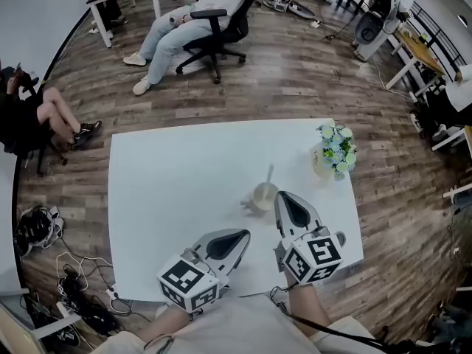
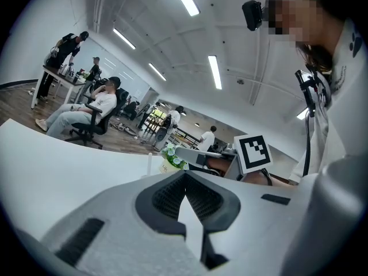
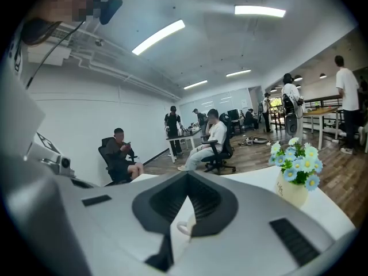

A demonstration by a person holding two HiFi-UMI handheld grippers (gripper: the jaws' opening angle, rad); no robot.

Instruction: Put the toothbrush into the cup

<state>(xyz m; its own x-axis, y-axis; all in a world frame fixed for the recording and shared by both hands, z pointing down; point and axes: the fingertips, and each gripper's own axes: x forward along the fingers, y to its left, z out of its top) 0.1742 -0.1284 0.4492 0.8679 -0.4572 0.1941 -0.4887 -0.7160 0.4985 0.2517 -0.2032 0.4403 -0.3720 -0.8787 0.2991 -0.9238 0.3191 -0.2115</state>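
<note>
A cream cup (image 1: 264, 196) stands on the white table (image 1: 177, 175), right of its middle, with a white toothbrush (image 1: 270, 174) upright inside it. My right gripper (image 1: 281, 195) is shut and empty, its tip just beside the cup's right side. My left gripper (image 1: 243, 234) is also shut and empty, lying low near the front edge, short of the cup. In the left gripper view only the toothbrush (image 2: 149, 164) shows above my shut left gripper (image 2: 185, 174). In the right gripper view part of the cup's handle (image 3: 185, 227) shows behind my shut right gripper (image 3: 187, 174).
A small vase of blue and white flowers (image 1: 335, 152) stands at the table's right edge, behind the cup. People sit on office chairs (image 1: 214, 32) beyond the far edge. Cables and a power strip (image 1: 110, 297) lie on the wooden floor at the left.
</note>
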